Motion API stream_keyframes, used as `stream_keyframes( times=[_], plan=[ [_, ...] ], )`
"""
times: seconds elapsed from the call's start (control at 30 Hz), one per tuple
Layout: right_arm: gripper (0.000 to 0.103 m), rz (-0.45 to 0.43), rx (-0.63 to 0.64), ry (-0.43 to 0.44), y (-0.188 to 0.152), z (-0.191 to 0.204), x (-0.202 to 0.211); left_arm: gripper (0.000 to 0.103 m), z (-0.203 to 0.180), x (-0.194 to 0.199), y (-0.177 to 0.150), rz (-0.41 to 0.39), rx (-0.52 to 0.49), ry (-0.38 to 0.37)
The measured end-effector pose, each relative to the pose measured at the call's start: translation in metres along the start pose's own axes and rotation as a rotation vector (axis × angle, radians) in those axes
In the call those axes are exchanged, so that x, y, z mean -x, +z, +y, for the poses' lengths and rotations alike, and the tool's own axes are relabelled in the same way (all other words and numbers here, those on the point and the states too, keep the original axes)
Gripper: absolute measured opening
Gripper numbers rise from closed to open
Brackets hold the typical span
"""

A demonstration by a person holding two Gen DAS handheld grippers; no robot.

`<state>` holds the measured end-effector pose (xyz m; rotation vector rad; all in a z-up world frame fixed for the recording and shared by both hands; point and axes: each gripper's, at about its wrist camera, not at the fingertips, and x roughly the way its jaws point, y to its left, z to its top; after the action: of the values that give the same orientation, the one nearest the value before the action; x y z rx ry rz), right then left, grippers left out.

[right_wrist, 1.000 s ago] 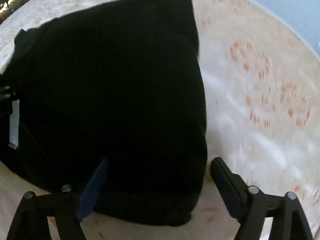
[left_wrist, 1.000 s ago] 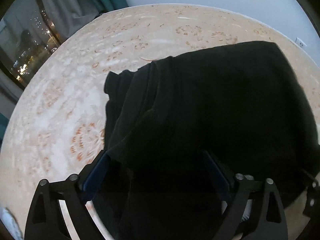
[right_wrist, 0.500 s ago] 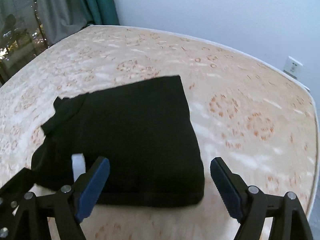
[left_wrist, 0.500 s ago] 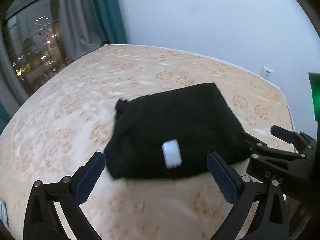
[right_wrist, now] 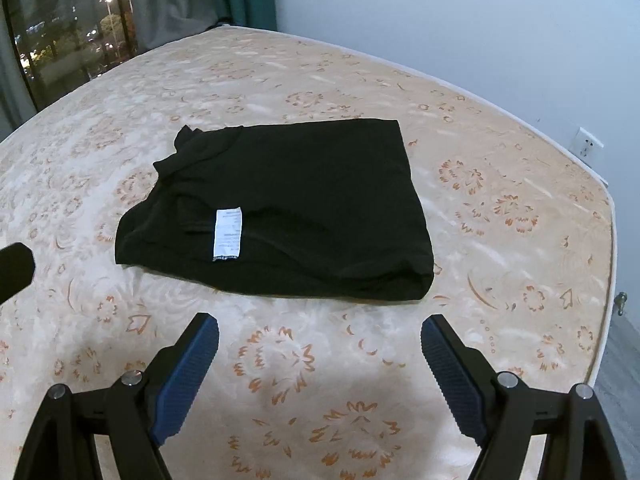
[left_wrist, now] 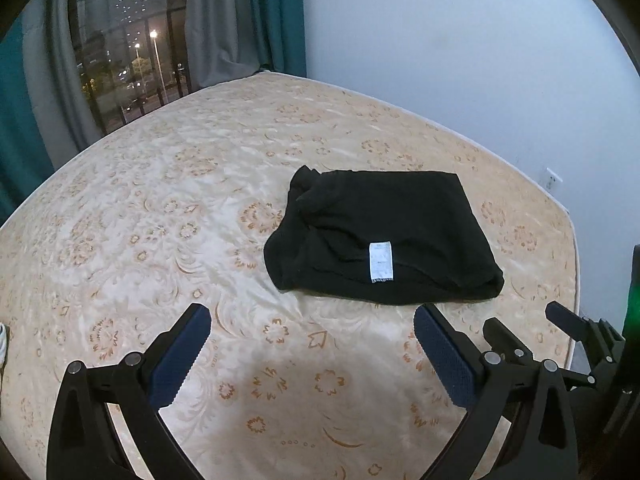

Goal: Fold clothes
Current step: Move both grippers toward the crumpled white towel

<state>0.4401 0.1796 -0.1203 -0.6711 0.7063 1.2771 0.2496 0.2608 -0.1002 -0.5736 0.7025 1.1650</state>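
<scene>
Hovering above a bed, the left tongs (left_wrist: 310, 344) are standing wide, with nothing between their blue-padded fingers (left_wrist: 182, 354). The right tongs (right_wrist: 320, 354) are likewise spreading wide and holding nothing, their ribbed blue pads (right_wrist: 450, 376) framing bare mattress. In the left wrist view, the right tongs are showing at the far right edge as black jointed parts; in the right wrist view, a dark rounded part is poking in at the left edge, and what it is cannot be told.

Just beyond both pairs of tongs, apart from them, a black garment (left_wrist: 384, 236) is lying folded into a rough rectangle on the mattress (left_wrist: 160, 220). Its near edge is sitting thick and layered, and its left side is looking bunched and uneven. A small white care label (right_wrist: 228, 234) is lying face up on top, near the front left of the fold.

The mattress is wearing a cream cover with an orange floral pattern. Beyond it, a plain pale wall (right_wrist: 460, 12) is carrying a white outlet (right_wrist: 586, 148), and grey and teal curtains (left_wrist: 240, 20) are framing a window (left_wrist: 128, 72) showing city lights at night.
</scene>
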Motion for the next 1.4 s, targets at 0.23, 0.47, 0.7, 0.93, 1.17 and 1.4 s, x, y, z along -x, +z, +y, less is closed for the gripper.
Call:
stream_keyframes(
  times=[0.23, 0.47, 0.7, 0.93, 1.17, 1.4],
  plan=[
    [0.086, 0.004, 0.014, 0.008, 0.009, 0.009, 0.005, 0.103, 0.014, 0.007, 0.005, 0.003, 0.051, -0.014],
    [0.086, 0.088, -0.006, 0.123, -0.002, 0.051, 0.008, 0.103, 0.123, 0.021, -0.036, 0.038, 0.249, 0.142],
    [0.086, 0.191, 0.053, 0.328, -0.039, 0.158, 0.025, 0.103, 0.342, 0.055, -0.147, 0.193, 0.434, 0.541],
    [0.086, 0.339, 0.116, 0.457, -0.096, 0.268, 0.034, 0.103, 0.535, 0.067, -0.216, 0.331, 0.397, 0.784],
    [0.086, 0.466, 0.293, 0.567, -0.141, 0.363, 0.031, 0.103, 0.642, 0.077, -0.247, 0.346, 0.521, 0.89],
    [0.086, 0.507, 0.353, 0.586, -0.171, 0.4, 0.03, 0.103, 0.705, 0.077, -0.277, 0.376, 0.675, 0.892]
  ],
)
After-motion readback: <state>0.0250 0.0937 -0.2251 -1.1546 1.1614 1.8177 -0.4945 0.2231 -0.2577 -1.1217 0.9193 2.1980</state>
